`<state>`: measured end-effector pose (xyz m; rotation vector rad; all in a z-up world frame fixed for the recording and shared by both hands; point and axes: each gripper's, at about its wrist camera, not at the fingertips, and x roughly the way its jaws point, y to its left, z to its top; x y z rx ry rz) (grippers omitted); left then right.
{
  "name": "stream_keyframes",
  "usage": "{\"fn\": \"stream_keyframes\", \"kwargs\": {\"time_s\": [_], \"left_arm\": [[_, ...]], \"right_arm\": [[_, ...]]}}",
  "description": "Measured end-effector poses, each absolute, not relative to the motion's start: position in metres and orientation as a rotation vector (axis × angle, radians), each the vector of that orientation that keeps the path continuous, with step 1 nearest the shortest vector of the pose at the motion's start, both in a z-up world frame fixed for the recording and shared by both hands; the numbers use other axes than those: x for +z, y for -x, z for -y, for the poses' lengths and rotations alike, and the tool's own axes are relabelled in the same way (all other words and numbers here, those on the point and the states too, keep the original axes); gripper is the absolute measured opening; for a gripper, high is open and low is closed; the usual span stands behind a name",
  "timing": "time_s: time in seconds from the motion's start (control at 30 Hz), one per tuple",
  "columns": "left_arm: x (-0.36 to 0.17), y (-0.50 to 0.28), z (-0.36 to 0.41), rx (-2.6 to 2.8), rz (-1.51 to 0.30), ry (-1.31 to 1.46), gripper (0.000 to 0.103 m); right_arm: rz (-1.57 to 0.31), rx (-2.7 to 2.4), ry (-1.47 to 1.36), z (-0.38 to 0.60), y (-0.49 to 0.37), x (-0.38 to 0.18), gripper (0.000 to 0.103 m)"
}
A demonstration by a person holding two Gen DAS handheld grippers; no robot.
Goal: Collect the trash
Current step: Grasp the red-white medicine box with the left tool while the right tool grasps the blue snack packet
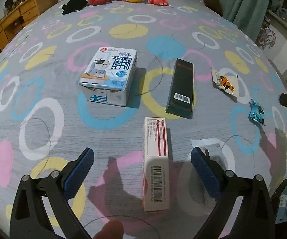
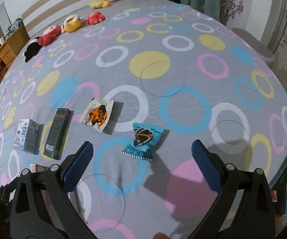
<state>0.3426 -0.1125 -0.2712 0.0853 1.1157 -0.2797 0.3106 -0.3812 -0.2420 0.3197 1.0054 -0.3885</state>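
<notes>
The left gripper (image 1: 142,160) is spread wide around a white and red box (image 1: 155,163) lying on the bed (image 1: 44,131), not touching it. The right gripper (image 2: 142,155) is also spread, with a blue wrapper (image 2: 143,140) just at its 12 o'clock.

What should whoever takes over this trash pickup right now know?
Left tongs: open, straddling the white-and-red box, not closed on it.
Right tongs: open, empty, lined up on the blue snack wrapper.
Also on the bedspread: milk carton, dark green box, orange-and-white wrapper.
Done: nothing held; no bin in view.
Left: all five pieces.
</notes>
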Motion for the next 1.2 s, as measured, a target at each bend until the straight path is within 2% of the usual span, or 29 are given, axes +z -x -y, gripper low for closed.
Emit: {"fn": "stream_keyframes", "kwargs": {"time_s": [0.57,1.1,1.13,1.2], "left_arm": [[-0.291,-0.348,0.114,-0.236,-1.137,-0.126,0.095],[-0.307,-0.354,0.118,-0.197,-1.17,-0.139,0.095],[-0.307,-0.354,0.119,-0.196,-1.167,-0.139,0.095],[-0.307,-0.353,0.12,-0.196,-1.158,-0.144,0.087]], "right_arm": [[-1.117,-0.433,-0.34,0.387,-0.344,-0.301,0.097],[-1.193,-0.457,-0.365,0.392,-0.36,-0.326,0.096],[-1.192,-0.457,-0.368,0.392,-0.361,-0.326,0.095],[-1.187,-0.464,-0.366,0.392,-0.36,-0.325,0.088]]}}
